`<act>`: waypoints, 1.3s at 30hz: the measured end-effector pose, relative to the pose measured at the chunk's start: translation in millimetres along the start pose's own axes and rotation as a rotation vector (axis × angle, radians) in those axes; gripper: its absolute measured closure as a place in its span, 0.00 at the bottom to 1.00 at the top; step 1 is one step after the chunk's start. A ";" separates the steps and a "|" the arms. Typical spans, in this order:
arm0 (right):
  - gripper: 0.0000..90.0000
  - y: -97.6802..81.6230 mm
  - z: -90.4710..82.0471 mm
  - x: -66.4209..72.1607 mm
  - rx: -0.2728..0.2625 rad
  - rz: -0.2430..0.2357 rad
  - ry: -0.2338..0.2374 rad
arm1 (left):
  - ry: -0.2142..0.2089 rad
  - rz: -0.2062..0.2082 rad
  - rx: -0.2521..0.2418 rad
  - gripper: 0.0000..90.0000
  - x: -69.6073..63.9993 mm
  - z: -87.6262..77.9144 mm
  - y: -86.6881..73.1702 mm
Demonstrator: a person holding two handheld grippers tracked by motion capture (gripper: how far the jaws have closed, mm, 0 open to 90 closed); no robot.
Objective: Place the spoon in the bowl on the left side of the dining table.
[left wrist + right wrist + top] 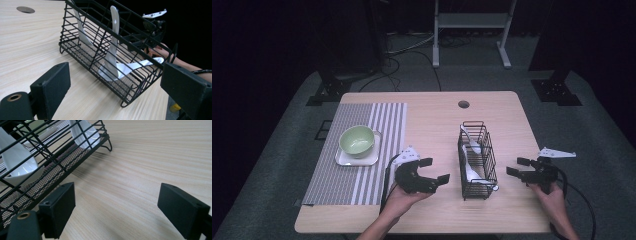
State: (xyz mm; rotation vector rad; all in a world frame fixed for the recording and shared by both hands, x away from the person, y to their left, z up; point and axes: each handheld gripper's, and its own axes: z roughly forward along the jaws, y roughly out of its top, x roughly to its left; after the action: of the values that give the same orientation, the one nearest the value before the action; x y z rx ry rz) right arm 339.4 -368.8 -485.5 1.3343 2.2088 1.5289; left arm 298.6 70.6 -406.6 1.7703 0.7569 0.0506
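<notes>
High view: a black wire basket with white spoons stands between two wide-open, empty grippers.
Its long axis runs away from the person; left gripper and right gripper flank it, near but apart. A green bowl on a white plate sits on the striped mat, far left.

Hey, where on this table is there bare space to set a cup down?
Bare wood lies between the striped mat and the wire basket, and across the far edge around the round hole. Nearer, the left gripper and right gripper flank the basket, so it is crowded.
</notes>
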 end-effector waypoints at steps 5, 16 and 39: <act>0.15 0.0 -0.2 0.0 -0.001 -0.001 0.001 | -0.008 -0.002 -0.002 0.09 -2.7 6.3 5.5; 0.15 -0.1 -0.5 -0.3 -0.004 -0.003 0.004 | -0.005 0.012 0.001 0.09 -5.7 16.0 12.2; 0.15 -0.1 -0.5 -0.2 -0.005 -0.003 0.008 | -0.010 0.010 0.002 0.09 -10.1 29.3 22.1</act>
State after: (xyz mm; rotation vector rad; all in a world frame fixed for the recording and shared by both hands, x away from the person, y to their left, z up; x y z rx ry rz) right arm 339.2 -369.3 -485.4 1.3250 2.2093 1.5410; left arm 312.6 37.5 -394.1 1.7749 0.7415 0.0480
